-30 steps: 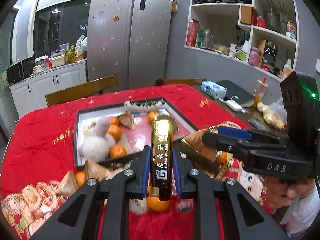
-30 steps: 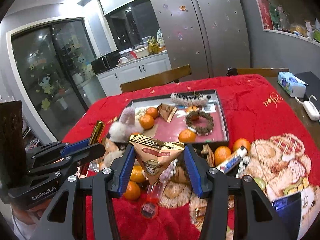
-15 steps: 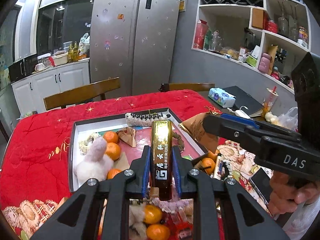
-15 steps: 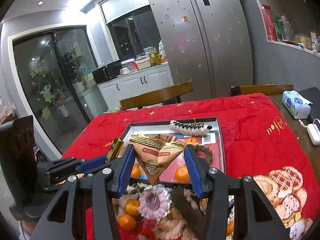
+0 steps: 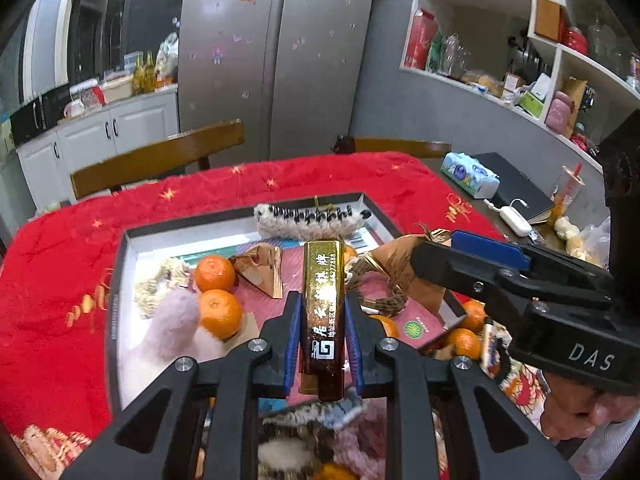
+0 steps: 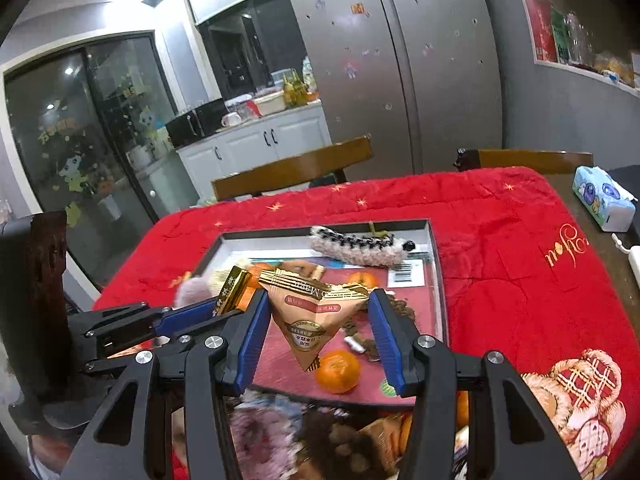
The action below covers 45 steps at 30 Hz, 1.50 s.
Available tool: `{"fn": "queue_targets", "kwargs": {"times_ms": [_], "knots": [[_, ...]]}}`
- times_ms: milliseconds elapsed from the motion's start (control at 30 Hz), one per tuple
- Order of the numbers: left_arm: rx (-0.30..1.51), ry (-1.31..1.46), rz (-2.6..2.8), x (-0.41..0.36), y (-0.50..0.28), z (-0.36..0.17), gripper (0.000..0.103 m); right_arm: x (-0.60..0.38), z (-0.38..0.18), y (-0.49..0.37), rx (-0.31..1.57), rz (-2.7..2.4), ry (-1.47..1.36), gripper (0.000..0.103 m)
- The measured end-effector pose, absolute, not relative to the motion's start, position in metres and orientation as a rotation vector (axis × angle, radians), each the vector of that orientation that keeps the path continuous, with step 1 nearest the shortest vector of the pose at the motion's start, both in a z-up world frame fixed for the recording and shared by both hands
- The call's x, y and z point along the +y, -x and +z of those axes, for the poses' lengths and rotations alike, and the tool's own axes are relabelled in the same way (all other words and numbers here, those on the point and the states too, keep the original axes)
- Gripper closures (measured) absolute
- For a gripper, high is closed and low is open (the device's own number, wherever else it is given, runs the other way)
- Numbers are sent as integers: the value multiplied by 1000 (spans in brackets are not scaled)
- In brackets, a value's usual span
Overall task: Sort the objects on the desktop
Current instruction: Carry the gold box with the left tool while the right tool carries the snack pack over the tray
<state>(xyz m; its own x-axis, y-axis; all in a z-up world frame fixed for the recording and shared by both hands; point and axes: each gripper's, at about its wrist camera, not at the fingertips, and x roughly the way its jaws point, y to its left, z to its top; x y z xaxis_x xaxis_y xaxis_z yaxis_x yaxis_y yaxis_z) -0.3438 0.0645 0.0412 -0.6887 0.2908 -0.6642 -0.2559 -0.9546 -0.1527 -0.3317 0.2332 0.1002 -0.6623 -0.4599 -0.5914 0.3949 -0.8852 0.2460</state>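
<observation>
Gold bar (image 5: 322,312) and triangular snack packet (image 6: 316,316) above tray (image 6: 437,280).

The gold bar (image 5: 323,304) looks glossy, foil-wrapped; the pouch (image 6: 316,316) is matt paper with shiny gold edging. At twelve o'clock the fridge (image 5: 276,60) is brushed metal, and the red cloth (image 6: 500,248) is soft and quilted.

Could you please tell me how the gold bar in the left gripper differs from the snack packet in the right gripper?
Shape: the gold bar is a long, straight block, while the snack packet is a triangular pouch.
Finish: the bar is shiny gold with dark characters; the packet is matte tan with a gold sealed edge and a round label.
Grip: the left gripper stands narrow on the bar, the right gripper much wider on the packet.
Both are held above the tray.
</observation>
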Motion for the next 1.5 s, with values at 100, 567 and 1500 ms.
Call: {"fn": "queue_targets", "kwargs": {"times_ms": [100, 567, 1500], "knots": [[-78, 1095, 2633, 65, 361, 29, 81, 231, 86, 349, -129, -2485, -988, 55], [-94, 1248, 2571, 76, 391, -13, 81, 235, 46, 376, -116, -2486, -1135, 55], [-60, 1256, 2590, 78, 391, -13, 81, 234, 48, 369, -117, -2470, -1067, 54]]}}
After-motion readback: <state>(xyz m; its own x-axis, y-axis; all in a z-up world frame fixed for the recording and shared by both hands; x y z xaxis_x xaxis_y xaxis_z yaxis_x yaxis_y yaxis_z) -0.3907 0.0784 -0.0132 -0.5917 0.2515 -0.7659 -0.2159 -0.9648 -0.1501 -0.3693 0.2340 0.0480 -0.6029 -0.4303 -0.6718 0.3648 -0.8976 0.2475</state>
